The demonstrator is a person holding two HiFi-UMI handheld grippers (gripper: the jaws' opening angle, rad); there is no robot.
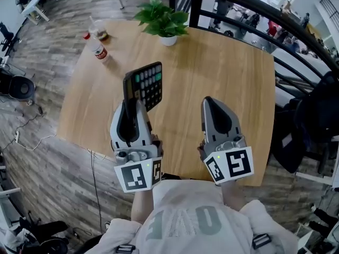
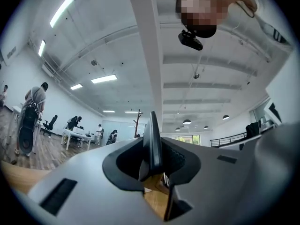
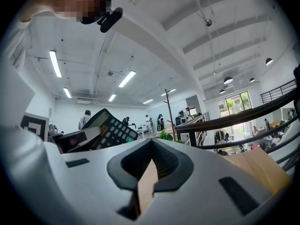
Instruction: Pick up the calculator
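Between the jaws of our left tongs (image 1: 132,103) we're pinching the calculator (image 1: 144,85) by its lower end. It's standing up clear of the table (image 1: 228,73), keys showing to the head camera, and it's looking edge-on in the left gripper view. Just to the right, our right tongs (image 1: 212,107) are hovering over the near edge with jaws closed tip to tip, gripping nothing. Further out past the tongs, a potted plant (image 1: 164,20) is sitting at the far edge, and off to the far left a bottle (image 1: 99,51) and a cup (image 1: 98,32) are hanging out together.
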